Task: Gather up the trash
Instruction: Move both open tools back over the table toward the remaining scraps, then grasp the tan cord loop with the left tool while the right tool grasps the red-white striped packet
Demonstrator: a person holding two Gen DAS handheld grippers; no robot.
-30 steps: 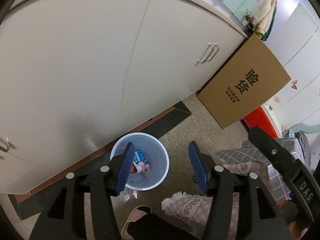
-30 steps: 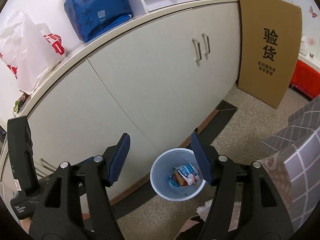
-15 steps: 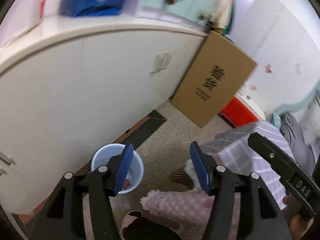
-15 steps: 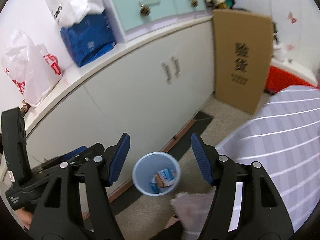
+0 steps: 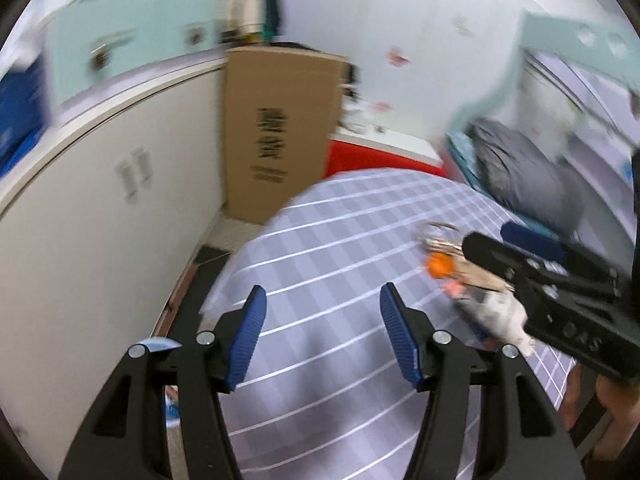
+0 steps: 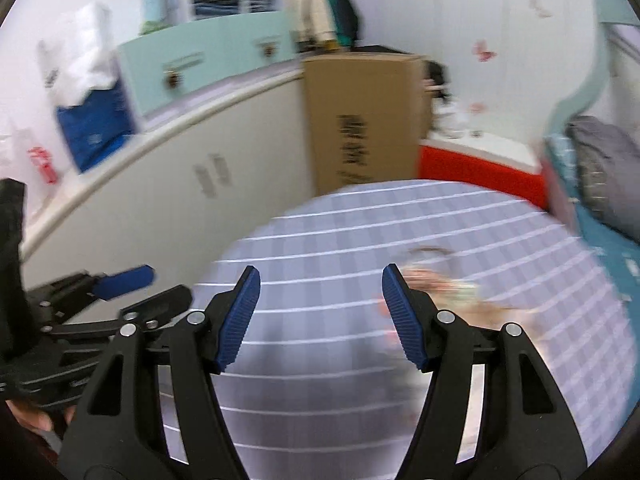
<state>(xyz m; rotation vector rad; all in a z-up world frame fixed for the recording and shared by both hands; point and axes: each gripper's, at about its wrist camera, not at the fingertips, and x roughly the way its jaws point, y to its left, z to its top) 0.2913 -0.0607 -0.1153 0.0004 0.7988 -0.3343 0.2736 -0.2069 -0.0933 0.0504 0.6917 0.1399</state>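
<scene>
A round table with a grey checked cloth (image 5: 340,264) fills both views. A blurred heap of trash (image 5: 460,276) lies on it at the right, with an orange piece, crumpled paper and a white wrapper. The same heap shows smeared in the right wrist view (image 6: 444,284). My left gripper (image 5: 320,336) is open and empty over the cloth, left of the heap. My right gripper (image 6: 318,316) is open and empty, with the heap just past its right finger. The rim of the blue bin (image 5: 160,346) peeks out low at the left, behind my left finger.
White cabinets (image 5: 100,220) run along the left. A tall cardboard box (image 5: 276,136) leans at their end, with a red box (image 5: 380,160) beside it. A bed with grey bedding (image 5: 532,176) lies at the right. Bags (image 6: 92,128) sit on the counter.
Both grippers have swung up and to the right, away from the blue bin on the floor and onto the checked table. The trash heap has come into view. Both stay open.
</scene>
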